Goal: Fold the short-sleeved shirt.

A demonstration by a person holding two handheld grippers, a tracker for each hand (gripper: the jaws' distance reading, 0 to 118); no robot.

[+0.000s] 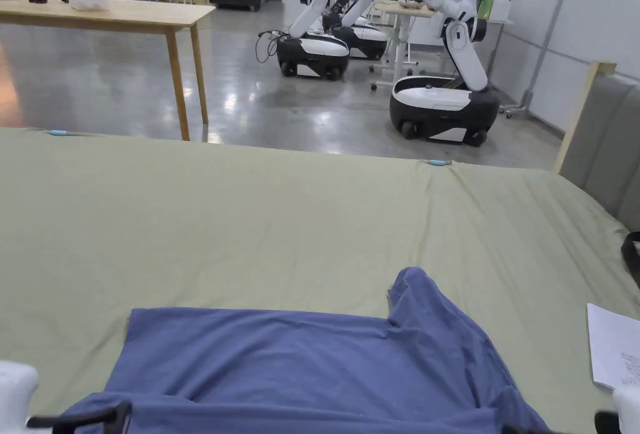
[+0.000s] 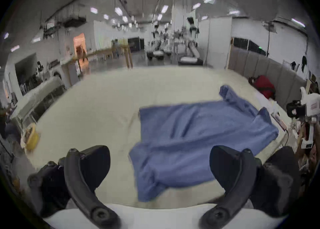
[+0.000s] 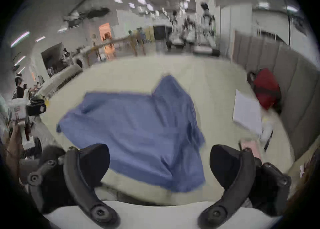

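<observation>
Nearest to me, left gripper [image 2: 160,165]: jaws spread wide, nothing between them, held above the near edge of the bed with the shirt's near corner just beyond; right gripper [image 3: 160,163]: jaws likewise spread wide and empty, held over the shirt's near hem; in the head view I see a black part of the left gripper at the bottom left corner and a white part of the right one at the bottom right.

Shirt [image 1: 312,366]: blue, short-sleeved, lying spread out and rumpled on the near part of the bed, untouched by either gripper; one sleeve [image 1: 415,295] sticks up toward the far side, and loose folds run across the body.

Bed sheet [image 1: 250,223]: pale green, wrinkled in places, covering the whole surface under the shirt.

Paper [image 1: 615,345]: white sheet, on the sheet to the right of the shirt, apart from it.

Red bag [image 3: 266,89]: against the grey padded headboard [image 1: 603,142] at the right.

Beyond the bed: wooden table [image 1: 125,17] at left; white wheeled robots [image 1: 447,88] parked on the shiny grey floor.
</observation>
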